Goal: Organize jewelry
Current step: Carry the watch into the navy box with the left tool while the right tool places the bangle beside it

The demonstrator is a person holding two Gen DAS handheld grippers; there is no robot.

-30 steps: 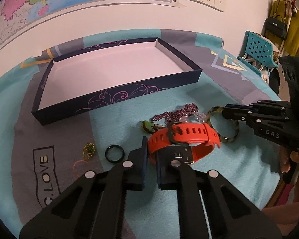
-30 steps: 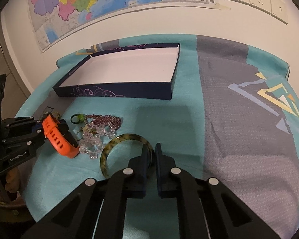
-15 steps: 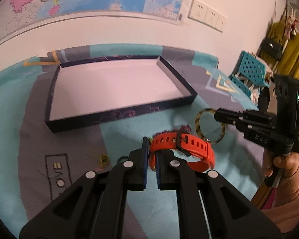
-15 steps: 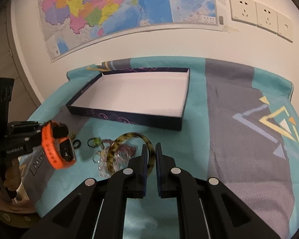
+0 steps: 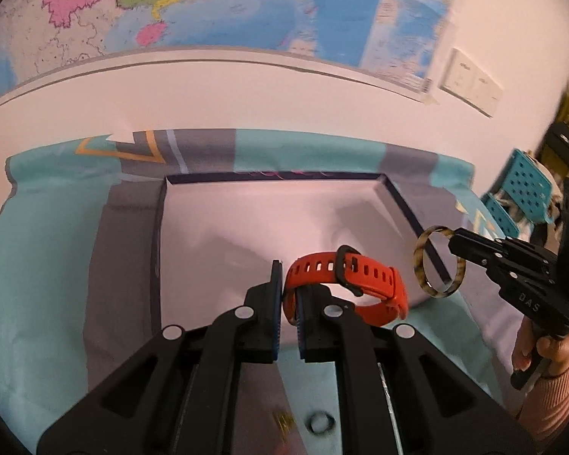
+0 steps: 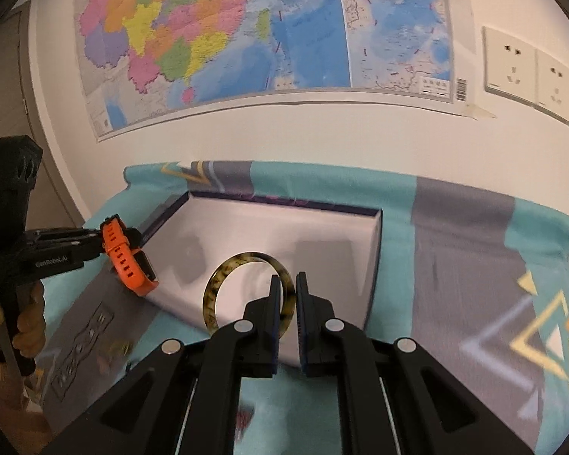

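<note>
A shallow dark-blue box with a white floor lies on the table, which is covered by a teal and grey cloth. The box's far wall runs along the table's back edge, close under the wall with the map. The white floor inside the box is bare and wide. To the right of the box, in the right wrist view, a broad stretch of cloth runs to the table's right edge, and in the left wrist view a strip of cloth lies between the box and the left edge.

The left gripper is clenched on an orange watch, pinching one end of the strap; the rest of the band curls out to the right of the fingertips, in the air over the near part of the box. The right gripper grasps a mottled yellow-brown bangle by its rim, and the ring stands upright in front of the fingers, to their left, above the box's near right part. In the left wrist view the bangle hangs at the box's right wall.

Near the table's front edge, a small dark ring lies on the cloth, blurred.
</note>
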